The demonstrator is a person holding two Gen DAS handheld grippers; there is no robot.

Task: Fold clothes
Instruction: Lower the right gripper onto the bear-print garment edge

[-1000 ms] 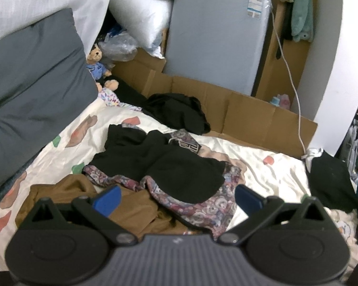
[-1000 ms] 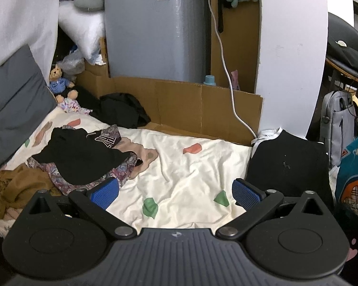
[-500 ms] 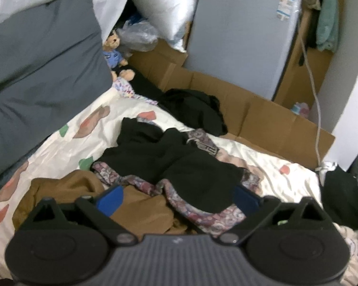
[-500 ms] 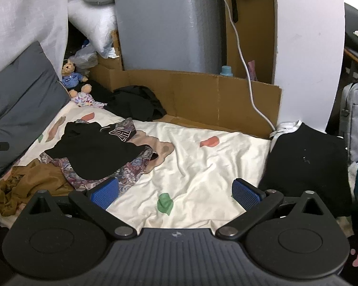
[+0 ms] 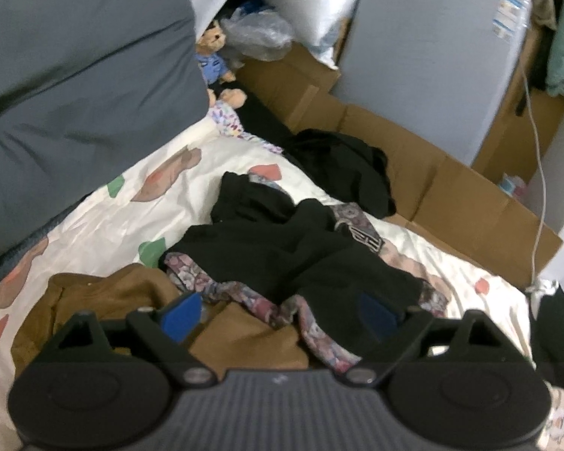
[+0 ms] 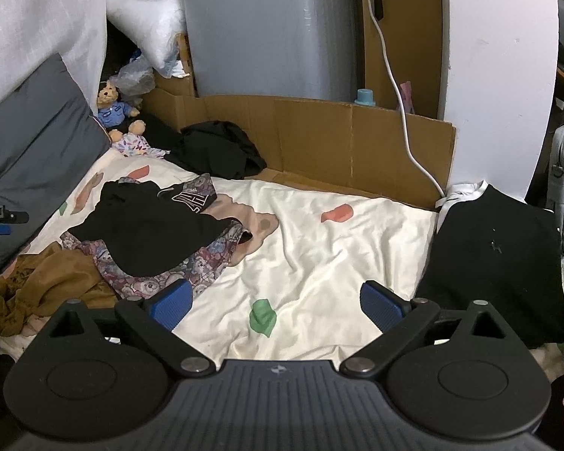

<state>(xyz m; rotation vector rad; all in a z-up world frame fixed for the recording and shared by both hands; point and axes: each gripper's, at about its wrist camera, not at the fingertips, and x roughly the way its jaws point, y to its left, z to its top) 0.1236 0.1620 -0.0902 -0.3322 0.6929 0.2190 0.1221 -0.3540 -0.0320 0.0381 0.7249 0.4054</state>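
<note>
Clothes: black top (image 6: 146,233), floral piece (image 6: 176,267) and brown garment (image 6: 45,282) heaped unfolded, left of frame, on bed (image 6: 319,255).
Left claw (image 5: 278,312): wide open, empty, over heap.
Right claw (image 6: 274,300): wide open, empty, over bare sheet.
Progress: heap needs folding; black piece (image 6: 492,244) at right looks flat.

Unfolded clothes heaped on the bed

A black top (image 6: 146,235) lies crumpled on a floral patterned garment (image 6: 191,267), with a brown garment (image 6: 45,282) bunched just beside them. Another black garment (image 6: 218,150) lies rumpled at the far edge; a dark piece (image 6: 488,259) lies well apart.
</note>
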